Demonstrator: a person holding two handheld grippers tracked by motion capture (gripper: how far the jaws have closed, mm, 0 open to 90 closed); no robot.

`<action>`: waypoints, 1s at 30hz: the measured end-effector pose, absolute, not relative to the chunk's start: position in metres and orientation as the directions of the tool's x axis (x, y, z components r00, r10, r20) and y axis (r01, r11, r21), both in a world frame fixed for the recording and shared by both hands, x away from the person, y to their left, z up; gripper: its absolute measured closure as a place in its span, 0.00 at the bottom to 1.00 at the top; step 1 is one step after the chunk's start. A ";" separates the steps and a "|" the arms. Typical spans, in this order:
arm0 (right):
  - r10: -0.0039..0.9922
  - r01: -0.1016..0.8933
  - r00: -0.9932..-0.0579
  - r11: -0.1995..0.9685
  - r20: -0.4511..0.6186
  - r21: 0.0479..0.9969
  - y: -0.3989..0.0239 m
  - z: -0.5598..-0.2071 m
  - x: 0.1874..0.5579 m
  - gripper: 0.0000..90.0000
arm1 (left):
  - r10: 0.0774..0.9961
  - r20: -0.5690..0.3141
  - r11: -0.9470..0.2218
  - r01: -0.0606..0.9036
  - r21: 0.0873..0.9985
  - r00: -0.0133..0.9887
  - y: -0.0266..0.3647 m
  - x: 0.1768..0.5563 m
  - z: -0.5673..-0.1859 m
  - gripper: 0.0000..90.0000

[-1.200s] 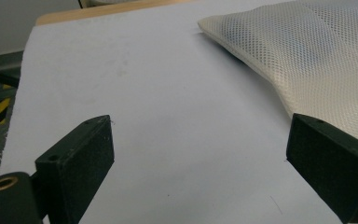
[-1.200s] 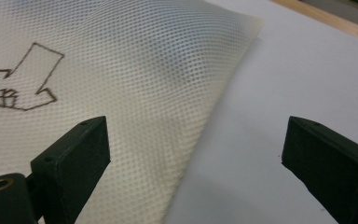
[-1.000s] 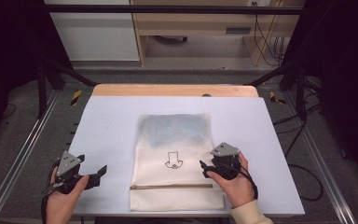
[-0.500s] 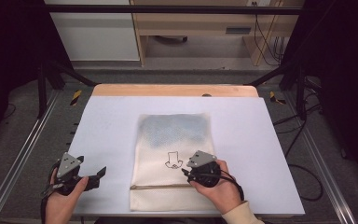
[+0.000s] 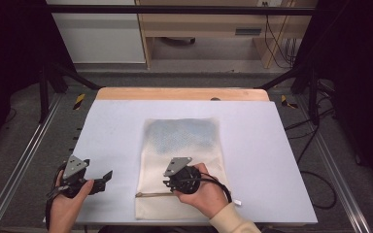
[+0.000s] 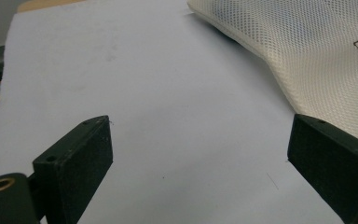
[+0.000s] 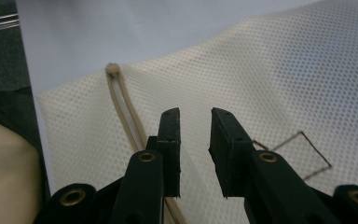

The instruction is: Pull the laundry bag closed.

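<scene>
A cream mesh bag [image 5: 182, 141] lies flat in the middle of the white table top [image 5: 111, 126], with something bluish inside its far half. A tan drawstring [image 5: 150, 194] [image 7: 121, 107] crosses its near end. My right gripper [image 5: 168, 184] [image 7: 195, 126] hangs low over the bag's near part and points left, just past the drawstring. Its jaws have just been closing and stand a narrow gap apart, with no cloth pinched that I can make out. My left gripper [image 5: 104, 180] [image 6: 198, 154] rests open on the bare table top, left of the bag [image 6: 317, 51].
A brown printed outline [image 7: 303, 154] marks the mesh right of my right jaws. A wooden strip [image 5: 182, 93] edges the table's far side. Metal rails [image 5: 24, 160] run along both sides, and a white cabinet [image 5: 97, 34] stands behind.
My right gripper has moved left from the bag's right edge to over its near middle, and its jaws have narrowed. The left gripper has stayed put.
</scene>
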State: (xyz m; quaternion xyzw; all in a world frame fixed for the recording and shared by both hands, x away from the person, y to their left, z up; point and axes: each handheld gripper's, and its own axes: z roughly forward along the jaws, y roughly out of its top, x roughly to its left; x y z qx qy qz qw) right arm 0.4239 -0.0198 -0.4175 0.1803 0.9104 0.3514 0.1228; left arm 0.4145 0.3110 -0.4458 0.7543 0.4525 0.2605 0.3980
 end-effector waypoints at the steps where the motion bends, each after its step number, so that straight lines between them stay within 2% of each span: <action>1: 0.383 0.228 -0.920 0.697 -0.084 0.680 -0.012 -0.417 0.425 0.83 | 0.889 0.036 -0.277 0.475 0.835 0.457 0.311 0.414 -0.446 0.07; 8: 0.311 0.207 -0.949 0.729 -0.045 0.653 0.014 -0.419 0.424 0.84 | 0.876 0.026 -0.298 0.496 0.815 0.482 0.313 0.412 -0.445 0.07; 17: 0.262 0.204 -0.965 0.762 -0.005 0.614 0.046 -0.427 0.423 0.84 | 0.889 0.005 -0.265 0.504 0.822 0.459 0.323 0.411 -0.442 0.08; 26: 0.226 0.212 -0.973 0.811 0.041 0.545 0.072 -0.440 0.431 0.78 | 0.881 -0.028 -0.251 0.518 0.818 0.472 0.328 0.405 -0.441 0.10; 30: 0.223 0.221 -0.973 0.832 0.057 0.509 0.078 -0.444 0.435 0.84 | 0.877 -0.036 -0.244 0.507 0.827 0.480 0.325 0.403 -0.440 0.10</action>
